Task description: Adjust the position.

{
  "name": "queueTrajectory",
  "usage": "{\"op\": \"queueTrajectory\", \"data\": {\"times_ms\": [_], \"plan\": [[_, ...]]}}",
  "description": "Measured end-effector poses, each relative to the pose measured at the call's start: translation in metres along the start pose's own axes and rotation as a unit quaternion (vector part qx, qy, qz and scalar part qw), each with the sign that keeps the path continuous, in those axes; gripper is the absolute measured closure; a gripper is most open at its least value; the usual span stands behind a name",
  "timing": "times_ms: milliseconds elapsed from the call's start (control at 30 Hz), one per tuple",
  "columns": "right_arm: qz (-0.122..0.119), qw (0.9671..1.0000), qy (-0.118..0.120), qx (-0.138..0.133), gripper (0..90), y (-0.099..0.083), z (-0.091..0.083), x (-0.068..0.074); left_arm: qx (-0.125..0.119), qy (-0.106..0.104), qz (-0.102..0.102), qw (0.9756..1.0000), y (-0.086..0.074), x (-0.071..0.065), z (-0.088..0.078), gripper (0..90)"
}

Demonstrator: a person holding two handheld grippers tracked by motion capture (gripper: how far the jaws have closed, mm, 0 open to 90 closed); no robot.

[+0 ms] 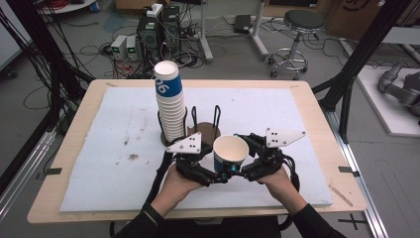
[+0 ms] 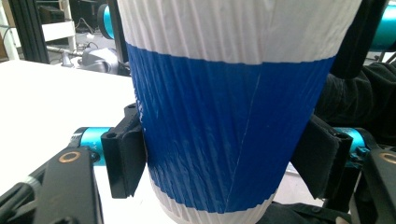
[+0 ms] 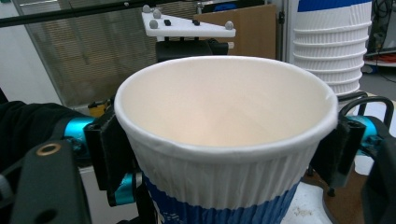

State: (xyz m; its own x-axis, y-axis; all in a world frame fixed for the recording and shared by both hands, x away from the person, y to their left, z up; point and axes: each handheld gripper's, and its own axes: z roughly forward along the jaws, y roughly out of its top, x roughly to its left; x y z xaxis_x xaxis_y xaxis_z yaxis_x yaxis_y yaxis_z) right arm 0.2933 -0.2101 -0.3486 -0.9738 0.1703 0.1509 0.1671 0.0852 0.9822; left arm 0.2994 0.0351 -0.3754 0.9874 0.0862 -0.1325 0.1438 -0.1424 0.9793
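A single paper cup [image 1: 231,152], white with a blue band, is held upright between the two grippers above the white mat [image 1: 99,148] on the surface, near the middle of its near edge. The left gripper [image 1: 214,174] has its fingers [image 2: 122,156] closed narrow on the cup's blue band low on the wall, pressing it from both sides. The right gripper [image 1: 236,171] sits on the opposite side with its fingers [image 3: 108,149] flanking the cup just under the white rim; in the right gripper view they stand at the wall, and whether they press on it cannot be told. The cup's open mouth faces up and its inside is bare.

Just behind the held cup, toward the far edge, a tall stack of cups [image 1: 170,101] stands in a round brown holder [image 1: 208,130] with black wire loops. The stack leans slightly and its top cup shows a blue band with white figures.
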Motion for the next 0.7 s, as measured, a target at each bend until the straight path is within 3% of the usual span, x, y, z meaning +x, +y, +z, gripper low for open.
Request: {"op": "queueTrajectory", "data": {"times_ms": [267, 400, 700], "plan": [[-0.008, 0.9999, -0.011, 0.001, 21.8, 0.0, -0.002, -0.001, 0.001, 0.007, -0.003, 1.0, 0.001, 0.001, -0.003, 20.0], [-0.011, 0.9997, -0.023, -0.003, 21.9, 0.001, -0.007, -0.004, 0.006, 0.025, 0.002, 0.9997, 0.002, 0.001, -0.011, 16.1], [-0.01, 0.9986, -0.052, 0.002, 21.8, -0.002, -0.016, -0.011, -0.009, 0.073, 0.008, 0.9973, 0.0, 0.003, -0.043, 14.0]]}}
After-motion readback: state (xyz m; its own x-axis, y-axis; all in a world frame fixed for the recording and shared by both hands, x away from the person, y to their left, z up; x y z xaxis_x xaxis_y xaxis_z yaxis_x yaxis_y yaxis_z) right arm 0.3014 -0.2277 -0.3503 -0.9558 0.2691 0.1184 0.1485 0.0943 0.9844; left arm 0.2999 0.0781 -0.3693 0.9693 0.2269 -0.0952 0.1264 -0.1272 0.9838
